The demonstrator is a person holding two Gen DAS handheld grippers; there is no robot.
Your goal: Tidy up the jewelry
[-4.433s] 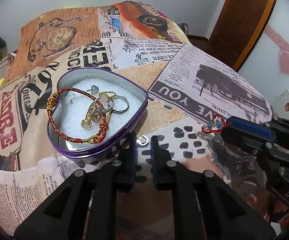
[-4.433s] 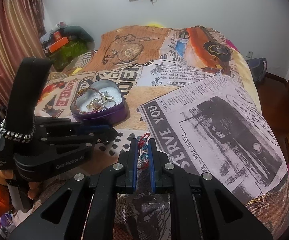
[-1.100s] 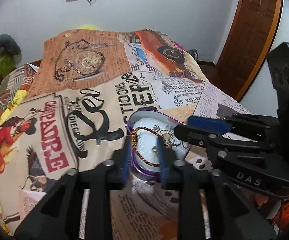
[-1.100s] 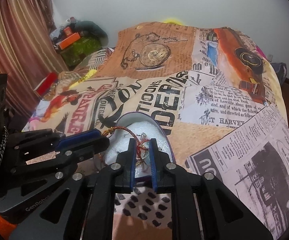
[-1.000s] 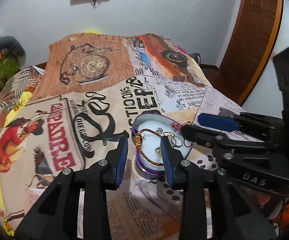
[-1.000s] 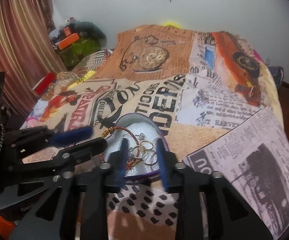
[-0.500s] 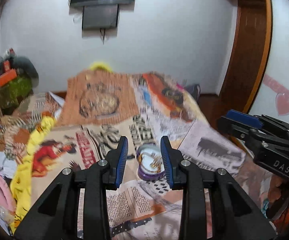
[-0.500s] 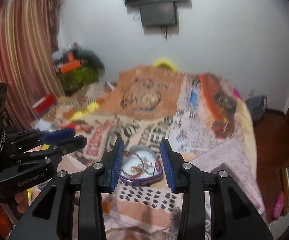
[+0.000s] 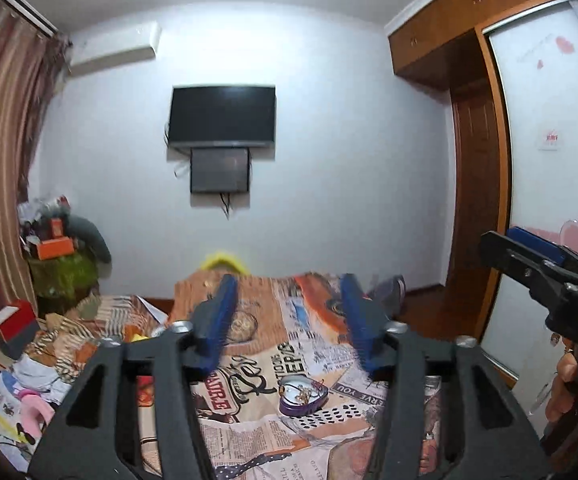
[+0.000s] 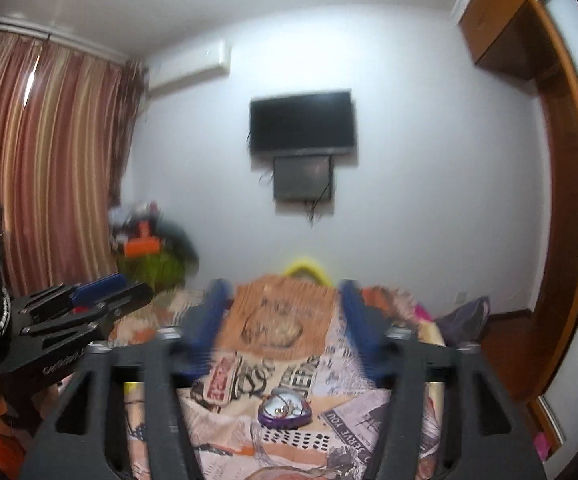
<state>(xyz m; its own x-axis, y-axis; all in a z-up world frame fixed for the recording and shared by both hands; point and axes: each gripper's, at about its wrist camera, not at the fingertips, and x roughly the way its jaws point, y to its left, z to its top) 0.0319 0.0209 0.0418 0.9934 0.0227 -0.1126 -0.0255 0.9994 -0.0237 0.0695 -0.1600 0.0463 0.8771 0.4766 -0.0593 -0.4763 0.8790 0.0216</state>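
Patchwork-print bedspread (image 9: 249, 364) fills the room; both tools, left (image 9: 289, 320) and right (image 10: 285, 324), just spread, empty.

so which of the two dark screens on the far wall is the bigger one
The upper black television. It is wider and taller than the smaller grey panel mounted directly beneath it, which has cables dangling below.

Readable print on the bedspread and the hand-held grippers

The newspaper-print bedspread (image 9: 257, 376) carries "YOU" on a dark strip right of the heart-shaped tin (image 9: 303, 396), a red fragment "DRE" to its left, and "EP" in bold black behind it. The right hand-held gripper (image 9: 529, 256) shows "DAS" on its body. The left hand-held gripper (image 10: 117, 292) bears blurred white lettering beginning "Gen".
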